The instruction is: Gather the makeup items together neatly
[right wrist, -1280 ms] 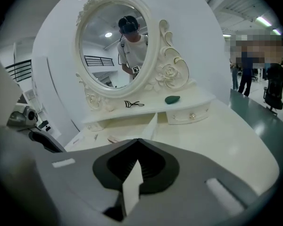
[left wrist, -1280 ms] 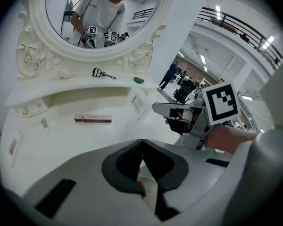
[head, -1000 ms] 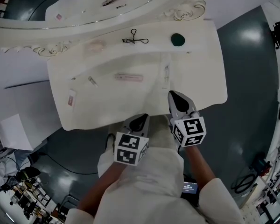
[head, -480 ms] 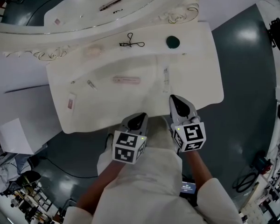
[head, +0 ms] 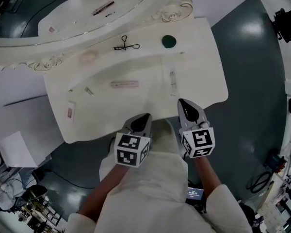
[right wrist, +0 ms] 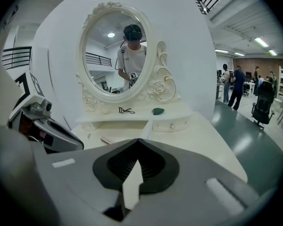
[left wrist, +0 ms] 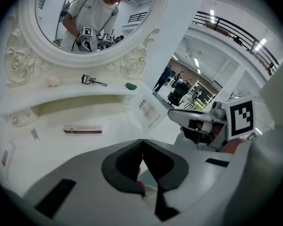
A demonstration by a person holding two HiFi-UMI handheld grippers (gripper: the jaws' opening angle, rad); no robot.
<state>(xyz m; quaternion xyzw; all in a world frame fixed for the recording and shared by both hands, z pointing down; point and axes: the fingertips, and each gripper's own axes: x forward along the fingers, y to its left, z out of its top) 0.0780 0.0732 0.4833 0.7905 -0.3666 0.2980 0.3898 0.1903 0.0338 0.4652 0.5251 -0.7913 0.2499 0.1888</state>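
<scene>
Jaws on left gripper (head: 143, 117) and right gripper (head: 184, 103) are closed and empty, so reaching in unopened could shove the pink box (head: 124, 84) askew.

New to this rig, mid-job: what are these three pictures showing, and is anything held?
No robot: a person holds a grey two-jaw gripper in each hand. The head view looks steeply down, left gripper at left, right gripper at right. The other two pictures come from cameras riding on each gripper, looking along its jaws. Both grippers are shut and empty. On the white dressing table lie a black eyelash curler, a dark green round pad, a long pink box and a small pink-and-white sachet, all apart.
</scene>
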